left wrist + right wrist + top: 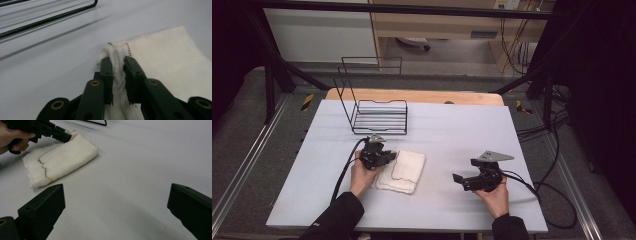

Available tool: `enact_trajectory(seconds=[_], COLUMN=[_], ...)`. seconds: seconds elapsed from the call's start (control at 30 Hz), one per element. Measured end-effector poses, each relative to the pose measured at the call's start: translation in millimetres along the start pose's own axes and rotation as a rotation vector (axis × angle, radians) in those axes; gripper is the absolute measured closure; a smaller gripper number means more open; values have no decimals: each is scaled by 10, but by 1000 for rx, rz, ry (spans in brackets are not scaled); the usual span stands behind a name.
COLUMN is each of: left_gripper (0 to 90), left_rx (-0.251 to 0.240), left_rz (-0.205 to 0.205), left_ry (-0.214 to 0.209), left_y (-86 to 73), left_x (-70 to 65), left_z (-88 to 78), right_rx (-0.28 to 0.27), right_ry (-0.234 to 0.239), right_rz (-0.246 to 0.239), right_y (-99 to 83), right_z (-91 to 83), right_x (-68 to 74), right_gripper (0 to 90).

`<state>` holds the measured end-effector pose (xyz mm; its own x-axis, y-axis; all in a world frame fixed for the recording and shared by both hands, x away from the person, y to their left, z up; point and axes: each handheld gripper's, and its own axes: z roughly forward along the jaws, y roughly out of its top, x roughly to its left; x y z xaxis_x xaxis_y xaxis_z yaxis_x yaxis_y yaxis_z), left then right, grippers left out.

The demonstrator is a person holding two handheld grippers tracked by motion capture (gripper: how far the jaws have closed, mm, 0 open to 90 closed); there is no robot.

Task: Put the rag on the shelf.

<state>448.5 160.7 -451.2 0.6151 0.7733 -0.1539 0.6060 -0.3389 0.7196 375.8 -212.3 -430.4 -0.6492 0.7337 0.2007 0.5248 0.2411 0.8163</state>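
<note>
Covering the table (452, 125), grey mat w/ wire rack (379, 116) at 11 o'clock. Folded white towel (404, 172) lies near-centre, long axis toward 1 o'clock. Left gripper (117, 65) fingers pinch its left corner; right gripper (460, 180), fingers wide, empty, faces towel at its 9 o'clock.
</note>
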Motion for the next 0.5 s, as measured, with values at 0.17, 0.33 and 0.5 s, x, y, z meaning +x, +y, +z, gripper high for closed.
enact_trajectory(seconds=[0.17,0.33,0.5], left_gripper=[771,769,772], left_rx=[-5,-25,-32], left_rz=[18,29,22], left_ry=[-10,-13,-12], left_y=[-7,-31,-40], left_x=[11,13,12], left_z=[1,1,0], right_rx=[10,31,50], right_ry=[8,0,-21], right_rz=[17,10,31], right_y=[133,272,368], right_z=[195,418,633], right_x=[115,203,244], right_gripper=[35,49,89])
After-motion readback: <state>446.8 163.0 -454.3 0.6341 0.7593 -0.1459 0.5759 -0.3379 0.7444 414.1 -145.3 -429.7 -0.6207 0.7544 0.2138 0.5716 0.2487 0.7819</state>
